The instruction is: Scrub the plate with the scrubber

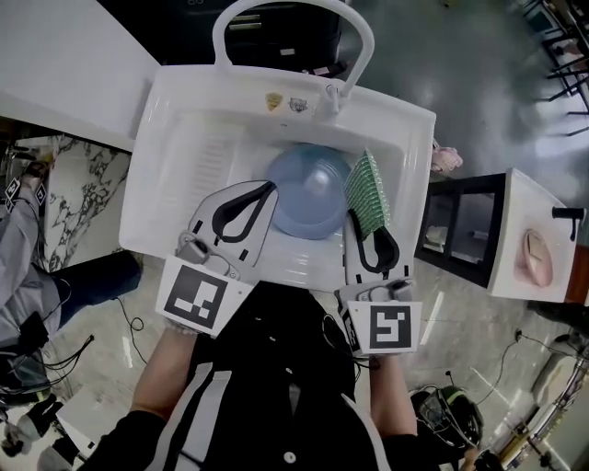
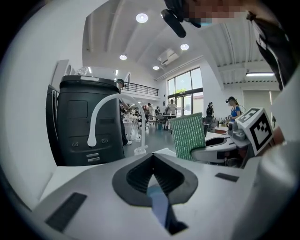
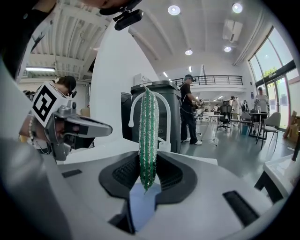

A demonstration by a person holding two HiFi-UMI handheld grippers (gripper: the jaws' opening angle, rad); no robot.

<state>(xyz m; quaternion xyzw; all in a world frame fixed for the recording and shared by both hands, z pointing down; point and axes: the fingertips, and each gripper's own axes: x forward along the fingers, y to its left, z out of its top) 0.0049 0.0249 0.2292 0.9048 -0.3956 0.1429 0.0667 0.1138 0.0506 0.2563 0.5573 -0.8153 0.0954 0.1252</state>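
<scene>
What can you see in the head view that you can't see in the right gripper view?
Only the head view shows the white sink from above, with the whole round blue plate lying in it. Only the right gripper view shows the ceiling lights and a person standing in the hall. Both show the green scrubber clamped in the right gripper, the left gripper and the white arched tap.

Left gripper [image 1: 269, 191] jaws pressed together with nothing between, right gripper [image 1: 355, 217] clamped on green scrubber [image 1: 368, 191], both angled forward and down, side by side, tips near each other
</scene>
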